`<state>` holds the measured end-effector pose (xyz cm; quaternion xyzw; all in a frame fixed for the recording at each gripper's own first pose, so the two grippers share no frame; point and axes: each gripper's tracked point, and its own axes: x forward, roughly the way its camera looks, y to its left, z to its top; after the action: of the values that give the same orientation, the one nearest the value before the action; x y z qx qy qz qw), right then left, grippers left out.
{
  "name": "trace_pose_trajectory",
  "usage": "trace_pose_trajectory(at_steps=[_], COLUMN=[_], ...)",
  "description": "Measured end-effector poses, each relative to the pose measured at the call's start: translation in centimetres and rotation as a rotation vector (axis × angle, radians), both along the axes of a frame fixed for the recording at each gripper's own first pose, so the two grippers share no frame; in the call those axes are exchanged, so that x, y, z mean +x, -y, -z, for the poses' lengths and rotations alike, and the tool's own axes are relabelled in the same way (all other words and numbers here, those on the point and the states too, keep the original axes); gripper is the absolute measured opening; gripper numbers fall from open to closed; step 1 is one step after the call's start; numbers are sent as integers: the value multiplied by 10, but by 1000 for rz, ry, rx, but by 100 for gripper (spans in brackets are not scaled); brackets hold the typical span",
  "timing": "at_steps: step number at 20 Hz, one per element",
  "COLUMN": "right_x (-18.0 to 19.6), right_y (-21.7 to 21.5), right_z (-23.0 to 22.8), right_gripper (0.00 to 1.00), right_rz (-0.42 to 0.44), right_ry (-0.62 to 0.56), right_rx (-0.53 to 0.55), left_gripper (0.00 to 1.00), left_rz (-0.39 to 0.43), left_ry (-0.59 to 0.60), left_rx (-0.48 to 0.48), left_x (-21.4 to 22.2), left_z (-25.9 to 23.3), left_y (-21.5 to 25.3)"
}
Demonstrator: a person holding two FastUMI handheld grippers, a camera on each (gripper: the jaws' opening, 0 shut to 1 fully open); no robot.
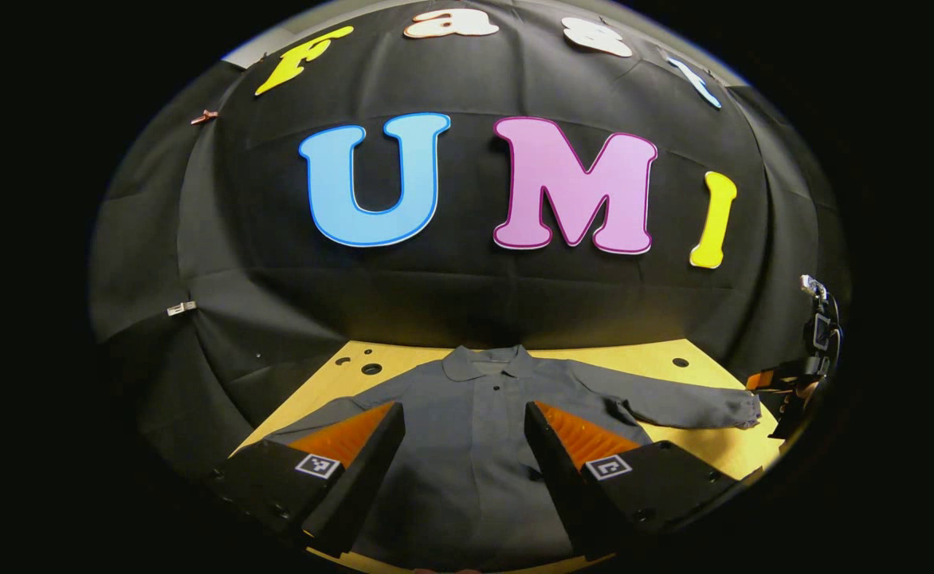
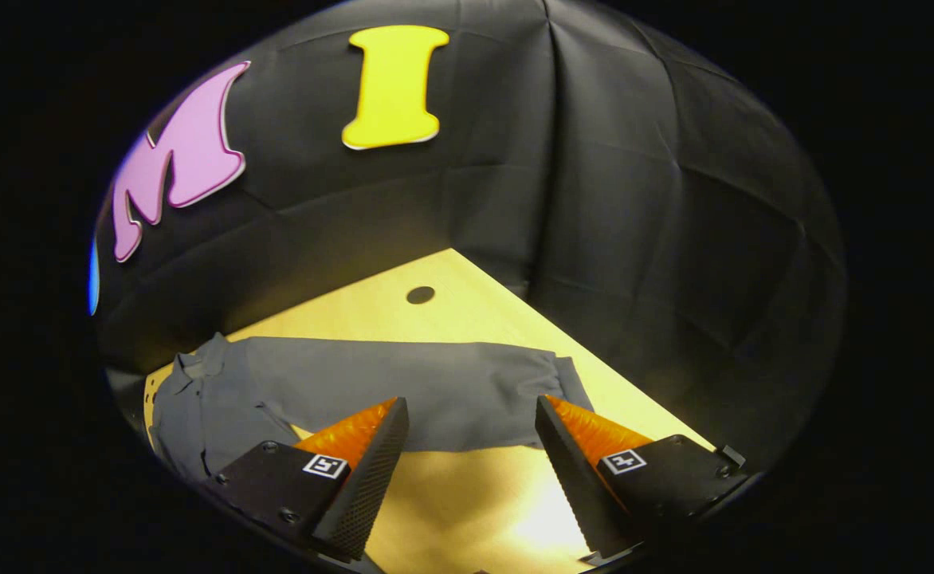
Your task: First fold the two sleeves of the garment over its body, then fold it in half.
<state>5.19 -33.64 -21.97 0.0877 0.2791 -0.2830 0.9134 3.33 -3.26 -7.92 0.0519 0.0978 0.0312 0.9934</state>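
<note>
Grey shirt (image 1: pixel 475 430) spread flat on the wooden table (image 2: pixel 451 510), collar toward the booth wall. Left gripper (image 1: pixel 464 446) spread wide above the shirt's body, grasping nothing. Right gripper (image 2: pixel 471 446) released too, hovering near the outstretched sleeve (image 2: pixel 403 387), perhaps just short of it.

One grey garment (image 1: pixel 475 430) lies on one wooden table (image 1: pixel 658 355), with two sleeves, one collar and one dark button visible on its front. Two grippers: the left gripper (image 1: pixel 464 430) and the right gripper (image 2: pixel 471 426), two fingers each. Table holes: three countable in the left gripper view, one in the right gripper view.
</note>
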Motion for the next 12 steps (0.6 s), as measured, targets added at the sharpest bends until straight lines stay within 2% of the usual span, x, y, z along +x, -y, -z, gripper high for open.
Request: trace_pose_trajectory(at_steps=[7, 12], right_x=[1, 5], right_y=[52, 83], right_z=[60, 85], right_gripper=[99, 99], right_rz=[96, 160], right_ry=[-137, -197], right_rx=[61, 121], left_gripper=[96, 96], left_rz=[-13, -12], left_ry=[-44, -67], left_rx=[25, 38], left_x=[2, 2], left_z=[10, 17], left_y=[3, 7])
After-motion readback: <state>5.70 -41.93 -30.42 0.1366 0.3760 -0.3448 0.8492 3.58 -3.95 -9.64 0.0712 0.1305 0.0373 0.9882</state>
